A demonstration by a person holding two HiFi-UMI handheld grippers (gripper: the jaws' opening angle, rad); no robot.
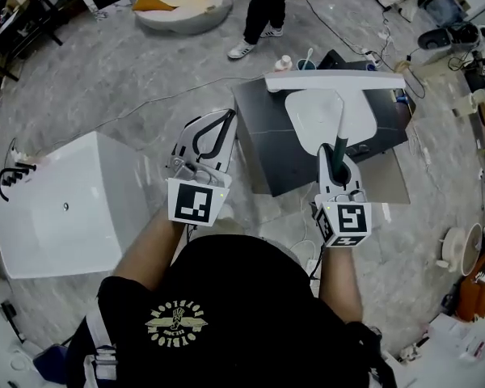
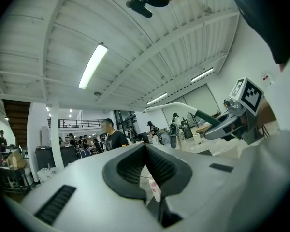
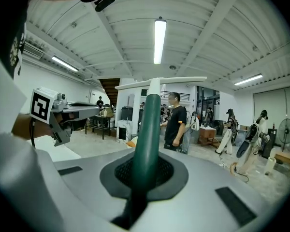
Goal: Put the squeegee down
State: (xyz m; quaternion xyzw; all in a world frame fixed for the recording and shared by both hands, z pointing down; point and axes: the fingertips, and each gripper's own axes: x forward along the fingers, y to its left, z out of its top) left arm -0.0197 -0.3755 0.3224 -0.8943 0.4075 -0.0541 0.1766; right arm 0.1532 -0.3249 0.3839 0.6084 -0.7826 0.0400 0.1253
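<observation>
The squeegee has a dark green handle and a long white blade held crosswise at its far end. My right gripper is shut on the handle, which runs up between the black pads to the blade. The blade hovers over a dark low table bearing a white basin. My left gripper is beside it on the left, jaws shut with nothing in them. The squeegee and right gripper show in the left gripper view.
A large white tub-like block lies on the floor at the left. Small bottles stand at the table's far edge. A person stands beyond it, by a round white cushion. Cables and clutter line the right side.
</observation>
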